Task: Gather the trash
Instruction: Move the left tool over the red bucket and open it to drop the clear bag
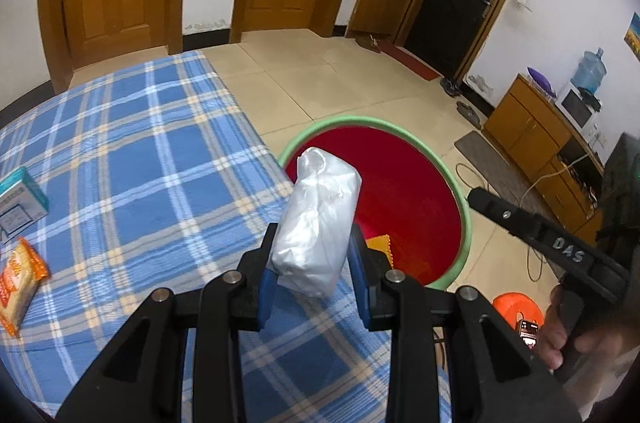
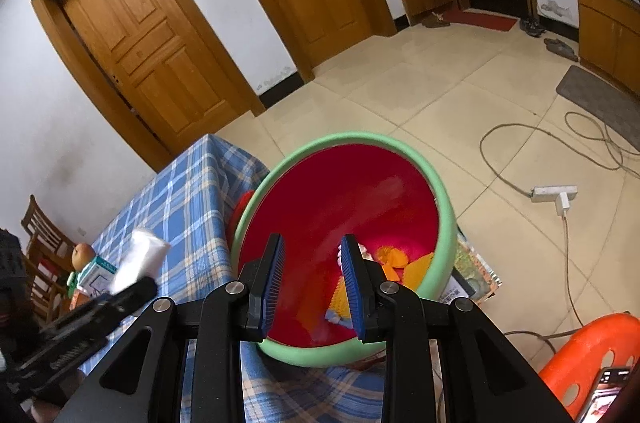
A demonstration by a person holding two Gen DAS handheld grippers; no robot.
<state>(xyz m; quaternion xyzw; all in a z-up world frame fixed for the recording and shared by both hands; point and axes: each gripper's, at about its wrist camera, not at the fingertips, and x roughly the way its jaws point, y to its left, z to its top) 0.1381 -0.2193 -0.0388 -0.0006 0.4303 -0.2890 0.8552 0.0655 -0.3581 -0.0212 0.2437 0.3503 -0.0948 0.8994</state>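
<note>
White plastic-wrapped bundle (image 1: 316,223) pinched in my left gripper (image 1: 314,247), long axis running up and away, top end over bin (image 1: 460,191) rim, above plaid-covered bench (image 1: 140,143). My right gripper (image 2: 312,275) angled down over red bin interior, fingers (image 2: 276,263) parted, nothing between.
</note>
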